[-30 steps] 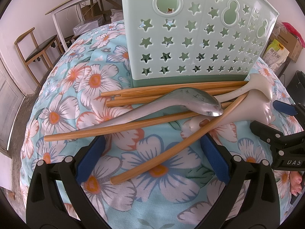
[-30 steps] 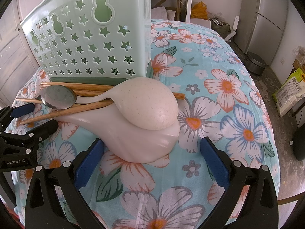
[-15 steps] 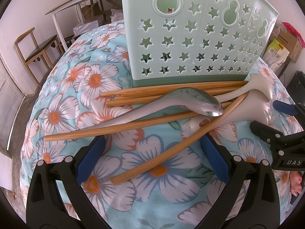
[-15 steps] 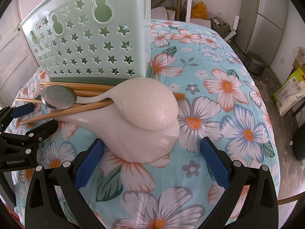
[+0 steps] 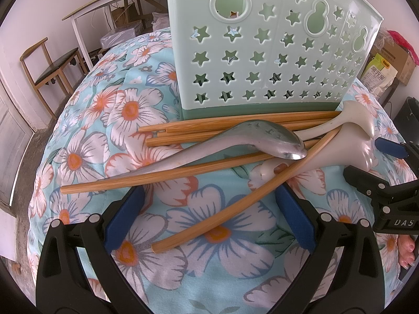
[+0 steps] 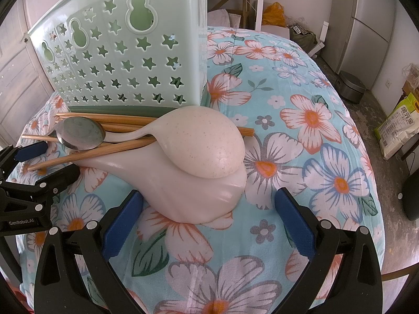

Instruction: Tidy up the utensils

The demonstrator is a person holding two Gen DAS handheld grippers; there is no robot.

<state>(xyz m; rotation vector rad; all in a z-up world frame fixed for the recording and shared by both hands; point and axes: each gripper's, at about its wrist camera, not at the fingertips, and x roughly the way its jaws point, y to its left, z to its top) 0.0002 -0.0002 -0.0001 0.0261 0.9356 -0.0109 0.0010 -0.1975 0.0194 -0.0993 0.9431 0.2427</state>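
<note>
A pale green utensil holder (image 5: 272, 49) (image 6: 125, 60) with star cut-outs stands on the floral cloth. In front of it lie several wooden chopsticks (image 5: 162, 176) (image 6: 115, 120), a metal spoon (image 5: 262, 136) (image 6: 81, 133), a speckled cream ladle (image 6: 204, 146) (image 5: 353, 120) and a pale pink ladle (image 6: 193, 191) (image 5: 348, 151) under it. My left gripper (image 5: 209, 214) is open, just short of one bent chopstick's near end (image 5: 183, 240). My right gripper (image 6: 207, 214) is open, its fingers either side of the pink ladle's bowl. Each gripper shows at the edge of the other's view.
The floral cloth (image 6: 301, 136) covers a rounded table that drops off on all sides. A wooden chair (image 5: 49, 65) and desk stand far left. A fridge (image 6: 371, 26), a round pot (image 6: 351, 89) and a bag (image 6: 400, 128) are on the floor right.
</note>
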